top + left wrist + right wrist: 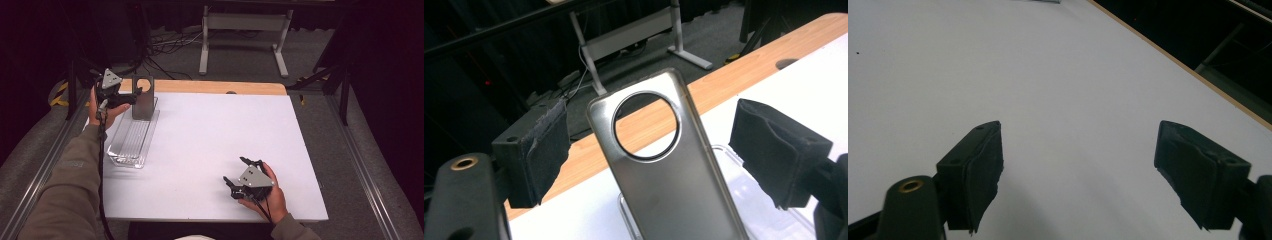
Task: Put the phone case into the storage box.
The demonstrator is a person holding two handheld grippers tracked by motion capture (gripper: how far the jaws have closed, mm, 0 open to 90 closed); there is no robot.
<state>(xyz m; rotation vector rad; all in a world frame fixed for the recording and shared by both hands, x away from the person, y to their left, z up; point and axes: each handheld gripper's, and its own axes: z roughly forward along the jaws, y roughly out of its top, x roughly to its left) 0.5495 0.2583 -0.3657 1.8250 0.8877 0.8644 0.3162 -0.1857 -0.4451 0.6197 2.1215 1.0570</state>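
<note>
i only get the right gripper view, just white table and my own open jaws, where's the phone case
Observer: The phone case stands upright at the table's far left, in a clear rack.
Operator: is the left gripper holding it
Observer: No. In the left gripper view the left gripper has its pads apart on either side of the case, with gaps on both sides.
Operator: and where am i on the table
Observer: The right gripper sits near the front edge, right of centre, far from the rack.

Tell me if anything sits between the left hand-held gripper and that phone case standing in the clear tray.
Nothing visible does. The phone case stands upright in the clear tray, directly between the open jaws of the left hand-held gripper, with bare gaps on both sides and neither pad touching it.
</note>
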